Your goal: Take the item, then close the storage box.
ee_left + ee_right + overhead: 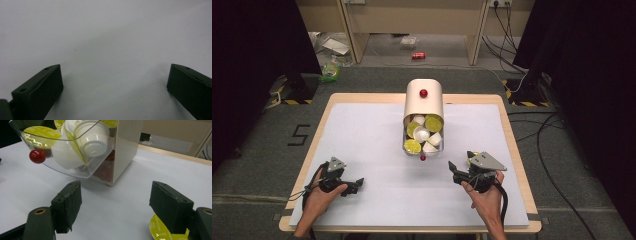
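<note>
A cream dispenser box [424, 102] stands at the table's far middle. Its clear drawer [423, 135] is pulled out toward me and holds several white capsules with yellow-green lids [43, 135]. A red knob [37, 156] sits on the drawer front. My right gripper [116, 188] is open just right of the drawer, seen from above as right gripper [460, 167]. One yellow-lidded capsule [160, 230] lies on the table, partly hidden behind the right jaw, and no pad presses on it. My left gripper [356, 184] rests near the front left, and the left gripper [115, 67] is open over bare table.
A white mat [377, 150] covers the wooden table [512, 130]. A second red knob [423, 93] sits on top of the box. Beyond the table, cables [542, 125] trail over the floor, and a red can [418, 55] lies near desk legs.
</note>
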### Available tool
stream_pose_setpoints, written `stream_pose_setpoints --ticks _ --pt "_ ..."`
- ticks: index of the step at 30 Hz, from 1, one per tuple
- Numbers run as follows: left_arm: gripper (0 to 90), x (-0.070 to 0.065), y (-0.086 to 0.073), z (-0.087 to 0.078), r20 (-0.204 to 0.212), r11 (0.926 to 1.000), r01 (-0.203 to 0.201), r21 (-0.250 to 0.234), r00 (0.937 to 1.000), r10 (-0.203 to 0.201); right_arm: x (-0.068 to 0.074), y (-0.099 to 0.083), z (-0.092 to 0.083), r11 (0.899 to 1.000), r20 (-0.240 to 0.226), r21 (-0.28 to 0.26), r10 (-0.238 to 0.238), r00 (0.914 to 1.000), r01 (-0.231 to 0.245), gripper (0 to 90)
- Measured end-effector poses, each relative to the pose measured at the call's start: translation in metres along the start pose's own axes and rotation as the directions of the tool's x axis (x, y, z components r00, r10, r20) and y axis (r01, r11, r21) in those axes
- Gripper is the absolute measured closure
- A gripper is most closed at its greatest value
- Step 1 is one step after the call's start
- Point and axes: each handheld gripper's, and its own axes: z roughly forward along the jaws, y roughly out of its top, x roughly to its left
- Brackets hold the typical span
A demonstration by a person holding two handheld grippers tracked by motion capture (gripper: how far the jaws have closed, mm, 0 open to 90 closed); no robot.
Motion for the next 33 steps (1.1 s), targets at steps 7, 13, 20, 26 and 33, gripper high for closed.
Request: stream_pose_setpoints --ticks 7,13,20,26,33 --pt "0.0 0.0 0.0 0.0 0.0 1.0 0.0 0.0 1.0 0.0 0.001 0.0 -0.003 1.0 0.008 -0.004 0.001 1.0 -0.001 25.8" --pt "0.0 0.0 0.0 0.0 0.0 1.0 0.0 0.0 1.0 0.0 0.0 0.002 -0.004 1.0 0.002 -0.011 -0.003 1.0 0.003 25.7" --pt "0.0 0.0 0.0 0.0 0.0 1.0 0.0 0.001 1.0 0.0 0.0 0.004 0.0 1.0 0.0 -0.013 -0.005 1.0 0.005 25.4" --pt "0.0 0.0 0.0 0.0 0.0 1.0 0.0 0.0 1.0 0.0 0.0 0.007 0.004 1.0 -0.004 -0.014 -0.014 0.9999 0.014 25.4" --pt "0.0 0.0 0.0 0.0 0.0 1.0 0.0 -0.001 1.0 0.0 0.009 0.008 0.014 1.0 -0.014 0.003 -0.028 0.9995 0.028 25.4"
